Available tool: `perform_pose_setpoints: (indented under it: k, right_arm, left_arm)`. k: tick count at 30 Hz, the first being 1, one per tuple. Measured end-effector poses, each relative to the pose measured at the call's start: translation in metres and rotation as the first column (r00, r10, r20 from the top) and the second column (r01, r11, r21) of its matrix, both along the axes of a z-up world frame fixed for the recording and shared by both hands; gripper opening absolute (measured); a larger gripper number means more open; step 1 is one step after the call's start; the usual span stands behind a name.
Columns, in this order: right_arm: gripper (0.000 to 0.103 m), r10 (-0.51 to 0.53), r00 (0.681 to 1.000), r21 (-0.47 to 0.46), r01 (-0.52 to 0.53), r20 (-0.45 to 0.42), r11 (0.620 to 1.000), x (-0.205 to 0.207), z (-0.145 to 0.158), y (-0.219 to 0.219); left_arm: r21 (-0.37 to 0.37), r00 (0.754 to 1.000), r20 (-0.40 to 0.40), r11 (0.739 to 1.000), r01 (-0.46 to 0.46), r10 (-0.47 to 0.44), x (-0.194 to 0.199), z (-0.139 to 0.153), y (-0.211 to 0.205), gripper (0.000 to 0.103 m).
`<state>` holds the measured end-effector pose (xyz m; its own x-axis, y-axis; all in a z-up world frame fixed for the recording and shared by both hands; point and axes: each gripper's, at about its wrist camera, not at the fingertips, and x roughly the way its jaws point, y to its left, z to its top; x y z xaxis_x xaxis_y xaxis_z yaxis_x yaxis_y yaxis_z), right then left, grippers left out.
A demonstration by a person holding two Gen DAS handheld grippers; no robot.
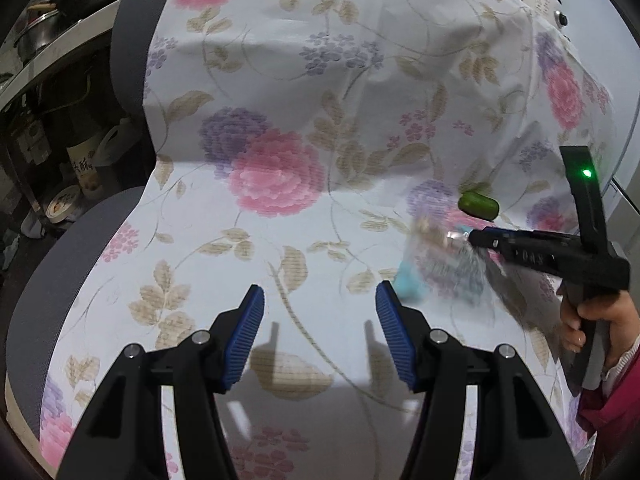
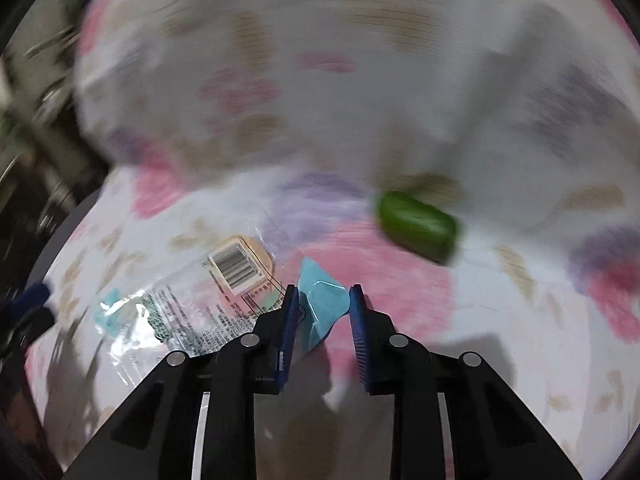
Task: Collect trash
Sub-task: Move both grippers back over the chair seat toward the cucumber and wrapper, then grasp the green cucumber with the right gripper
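two tools: the right tool straddles a blue-cornered clear wrapper, pads apart; the left tool gapes empty.

One floral cloth fills the frame, draped over one grey chair. Lower right: one green capsule-shaped piece, one clear printed wrapper, one blue scrap. Two tongs in shot: left tongs, right tongs.

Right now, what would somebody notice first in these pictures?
The big flowery cloth draped over a chair, pink and purple blooms everywhere. On it lies a small green thing, with a clear plastic wrapper bearing a barcode in front of it, and the right gripper around the wrapper's blue corner.
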<state>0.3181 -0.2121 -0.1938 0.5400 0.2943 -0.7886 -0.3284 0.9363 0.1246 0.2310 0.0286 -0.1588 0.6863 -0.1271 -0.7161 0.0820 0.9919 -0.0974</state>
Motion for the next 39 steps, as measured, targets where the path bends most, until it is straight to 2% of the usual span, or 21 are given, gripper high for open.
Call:
perform_pose_setpoints:
  k: [3, 5, 6, 8, 10, 11, 12, 15, 22, 24, 26, 28, 32, 39]
  right_arm:
    - [0.027, 0.081, 0.997, -0.013, -0.081, 0.002, 0.997, -0.007, 0.004, 0.017]
    - [0.034, 0.073, 0.997, -0.030, -0.072, 0.036, 0.997, -0.009, 0.011, 0.019]
    - [0.039, 0.055, 0.996, -0.041, -0.052, 0.064, 0.998, -0.009, 0.015, 0.016]
    - [0.061, -0.032, 0.988, -0.094, 0.046, 0.151, 0.995, -0.008, 0.025, 0.005]
    - [0.066, -0.093, 0.980, -0.123, 0.116, 0.176, 0.986, 0.000, 0.026, -0.003]
    - [0.074, -0.128, 0.976, -0.130, 0.152, 0.177, 0.980, 0.006, 0.025, -0.007]
    - [0.078, -0.159, 0.972, -0.136, 0.183, 0.171, 0.974, 0.012, 0.022, -0.008]
    - [0.084, -0.232, 0.961, -0.146, 0.254, 0.152, 0.956, 0.030, 0.015, -0.014]
    - [0.085, -0.324, 0.939, -0.200, 0.341, 0.114, 0.919, 0.066, -0.003, -0.008]
    - [0.082, -0.336, 0.937, -0.209, 0.349, 0.099, 0.913, 0.072, -0.006, -0.008]
    - [0.062, -0.344, 0.935, -0.191, 0.356, 0.090, 0.915, 0.074, -0.005, -0.010]
    - [0.058, -0.340, 0.937, -0.158, 0.348, 0.074, 0.924, 0.073, -0.003, -0.017]
    - [0.057, -0.319, 0.939, -0.168, 0.337, 0.129, 0.926, 0.052, 0.013, -0.019]
    - [0.057, -0.324, 0.932, -0.059, 0.337, 0.162, 0.940, -0.016, 0.052, -0.051]
  left_arm:
    - [0.004, 1.000, 0.002, 1.000, -0.004, 0.004, 0.000, 0.001, 0.001, 0.056]
    - [0.006, 1.000, 0.008, 1.000, -0.004, 0.004, 0.000, 0.003, 0.001, 0.056]
    - [0.006, 1.000, 0.011, 1.000, -0.003, 0.002, 0.000, 0.004, 0.000, 0.056]
    - [0.013, 1.000, 0.017, 1.000, 0.000, 0.000, 0.003, 0.006, -0.002, 0.056]
    - [0.013, 1.000, 0.019, 1.000, 0.003, -0.003, 0.010, 0.009, -0.005, 0.057]
    - [0.011, 1.000, 0.022, 1.000, 0.006, -0.006, 0.013, 0.010, -0.008, 0.059]
    - [0.011, 1.000, 0.025, 1.000, 0.008, -0.008, 0.015, 0.011, -0.010, 0.063]
    - [0.014, 0.999, 0.037, 1.000, 0.011, -0.012, 0.021, 0.014, -0.018, 0.068]
    - [0.006, 1.000, 0.016, 1.000, 0.011, -0.011, 0.031, 0.006, -0.022, 0.070]
    - [0.006, 1.000, 0.010, 1.000, 0.012, -0.012, 0.032, 0.005, -0.023, 0.071]
    - [0.005, 1.000, 0.006, 1.000, 0.016, -0.016, 0.032, 0.004, -0.024, 0.071]
    - [0.001, 1.000, 0.005, 1.000, 0.025, -0.025, 0.030, 0.006, -0.025, 0.074]
    - [-0.003, 0.997, -0.003, 0.997, 0.078, -0.078, 0.026, 0.010, -0.035, 0.093]
    - [0.031, 0.969, -0.074, 0.971, 0.238, -0.235, 0.018, 0.003, -0.082, 0.096]
